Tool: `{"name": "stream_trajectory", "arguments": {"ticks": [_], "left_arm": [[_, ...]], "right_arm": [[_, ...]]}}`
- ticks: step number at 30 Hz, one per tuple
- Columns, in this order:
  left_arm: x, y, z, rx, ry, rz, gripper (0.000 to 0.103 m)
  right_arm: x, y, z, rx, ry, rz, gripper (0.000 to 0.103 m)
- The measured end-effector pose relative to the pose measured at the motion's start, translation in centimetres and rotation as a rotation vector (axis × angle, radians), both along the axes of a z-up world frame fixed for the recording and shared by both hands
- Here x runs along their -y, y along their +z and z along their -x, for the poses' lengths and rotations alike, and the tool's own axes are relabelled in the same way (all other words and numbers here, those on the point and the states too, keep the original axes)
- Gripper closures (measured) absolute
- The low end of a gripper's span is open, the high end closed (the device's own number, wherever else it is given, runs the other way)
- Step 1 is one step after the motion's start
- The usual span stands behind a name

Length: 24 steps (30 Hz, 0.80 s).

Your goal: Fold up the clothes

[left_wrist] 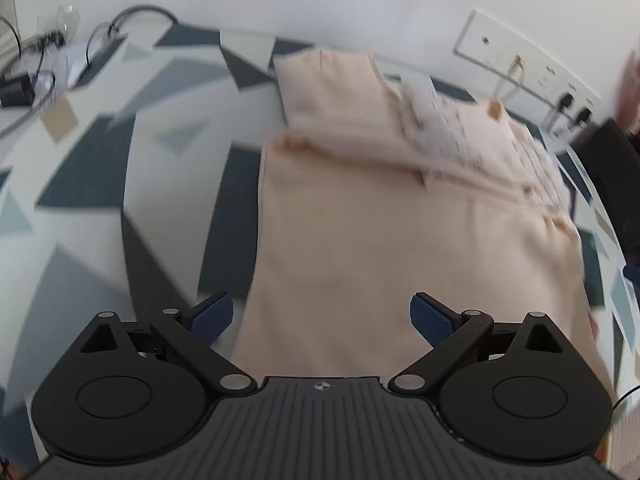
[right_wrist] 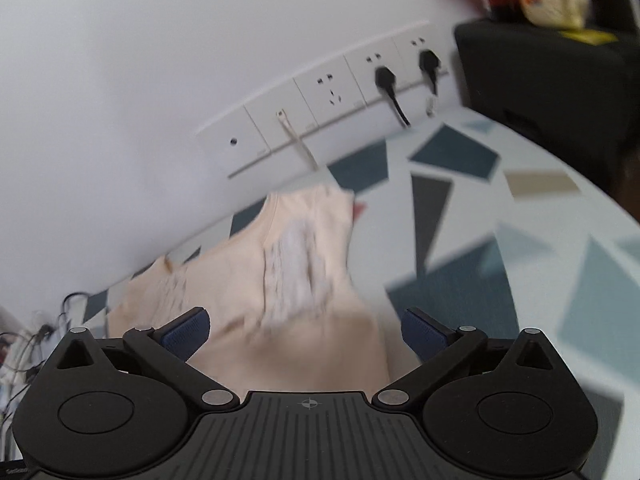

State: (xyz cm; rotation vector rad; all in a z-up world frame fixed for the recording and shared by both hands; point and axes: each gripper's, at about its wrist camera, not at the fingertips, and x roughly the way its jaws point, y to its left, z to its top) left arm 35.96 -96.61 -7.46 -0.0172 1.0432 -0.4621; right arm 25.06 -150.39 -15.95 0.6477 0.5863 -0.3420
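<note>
A pale peach garment (left_wrist: 380, 216) lies folded on the patterned table, its far part doubled over with a whitish printed patch on top. My left gripper (left_wrist: 322, 320) hovers above the garment's near end, jaws wide open, nothing between the blue pads (left_wrist: 212, 316). In the right wrist view the same garment (right_wrist: 288, 280) stretches from the wall towards the camera. My right gripper (right_wrist: 306, 332) stands open over its near edge, and its pads (right_wrist: 424, 334) hold nothing. Both views are blurred.
The table (left_wrist: 80, 184) has a white, grey and dark blue geometric pattern. Cables and small items (left_wrist: 36, 76) clutter the far left. A wall socket strip (right_wrist: 340, 96) with two black plugs runs behind the garment. A black box (right_wrist: 552, 92) with packets on top stands at right.
</note>
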Motion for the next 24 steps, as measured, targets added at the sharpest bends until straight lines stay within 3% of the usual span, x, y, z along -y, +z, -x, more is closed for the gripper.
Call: {"name": "stream_trajectory", "arguments": {"ticks": [5, 7, 10, 13, 17, 19, 24], "left_arm": [[-1.9, -2.0, 2.9, -0.004, -0.057, -0.037, 0.006], [-2.3, -3.0, 3.9, -0.004, -0.076, -0.059, 0.005], [-1.9, -3.4, 5.5, 0.060, -0.118, -0.121, 0.001], [-1.0, -3.8, 6.5, 0.102, -0.158, -0.194, 0.000], [-1.2, -3.8, 6.4, 0.094, -0.135, -0.188, 0.000], [-1.1, -3.8, 6.5, 0.095, -0.129, -0.191, 0.000], [-1.5, -4.0, 7.4, 0.131, -0.099, -0.176, 0.000]], "right_arm": [[-3.7, -2.0, 6.8, -0.068, -0.098, 0.070, 0.001], [-5.8, -3.0, 8.4, -0.105, -0.114, 0.140, 0.001], [-8.5, -3.9, 9.9, -0.147, -0.100, 0.260, 0.001], [-9.4, -4.1, 10.9, -0.145, -0.073, 0.292, 0.001], [-8.8, -5.0, 10.9, -0.211, -0.071, 0.235, 0.001], [-8.7, -5.3, 11.0, -0.200, -0.063, 0.236, 0.001], [-10.3, -6.1, 10.0, -0.278, 0.012, 0.381, 0.001]]}}
